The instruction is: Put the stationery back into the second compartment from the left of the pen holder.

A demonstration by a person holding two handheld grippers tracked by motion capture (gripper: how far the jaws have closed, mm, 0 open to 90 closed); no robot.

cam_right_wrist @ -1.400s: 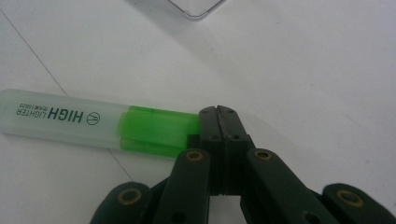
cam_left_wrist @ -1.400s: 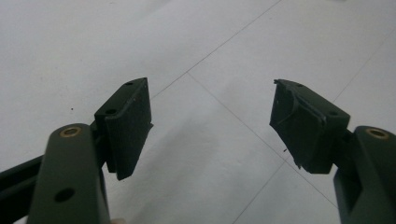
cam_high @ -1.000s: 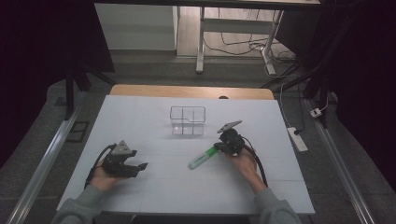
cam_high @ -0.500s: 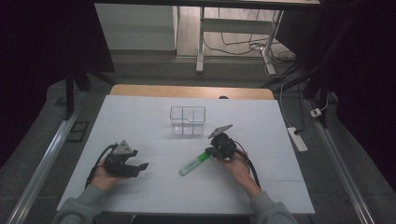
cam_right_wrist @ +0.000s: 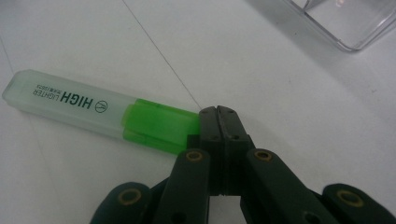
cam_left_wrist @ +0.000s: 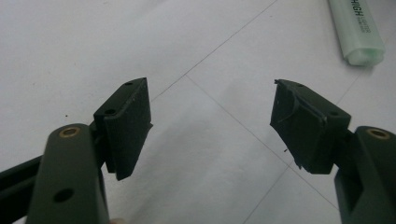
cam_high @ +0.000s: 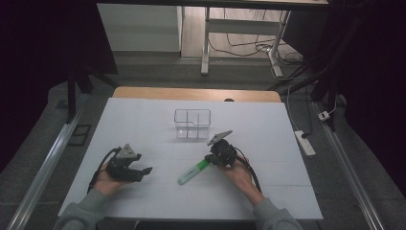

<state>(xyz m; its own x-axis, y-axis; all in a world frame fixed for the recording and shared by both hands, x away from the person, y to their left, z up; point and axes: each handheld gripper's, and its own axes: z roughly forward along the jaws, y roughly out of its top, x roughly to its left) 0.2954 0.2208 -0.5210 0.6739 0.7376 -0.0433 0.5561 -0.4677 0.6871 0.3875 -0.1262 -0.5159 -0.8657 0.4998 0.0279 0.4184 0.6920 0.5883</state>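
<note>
Right gripper (cam_right_wrist: 218, 114): jaws pressed flat together, nothing between them; closed tips butt against the green end of the highlighter (cam_right_wrist: 105, 116), as for a push rather than a hold.

Left gripper (cam_left_wrist: 212, 116): jaws spread wide, empty, over bare table; in the high view it rests in the left hand (cam_high: 106, 181) at about 8 o'clock from table centre.

Highlighter: lies flat near table centre in the high view, clear cap toward 7 o'clock, green end toward 1 o'clock at the right gripper's tips. Its cap end shows at 1 o'clock in the left gripper view.

Clear box (cam_high: 192, 123): two-compartment, empty, at 11 o'clock from the right gripper, apart from it.

Risks, as judged:
- Contact is on one end only; an off-axis shove would likely spin or roll the pen away instead of sliding it.
- Shut tips could ride up over the rounded barrel and slip off.
- A swing toward 11 o'clock could knock the light box.

Room: white table (cam_high: 143, 124) is open on all sides of the pen; near edge at 6 o'clock by the forearms, far wooden edge at 12 o'clock, both well apart from the pen.
</note>
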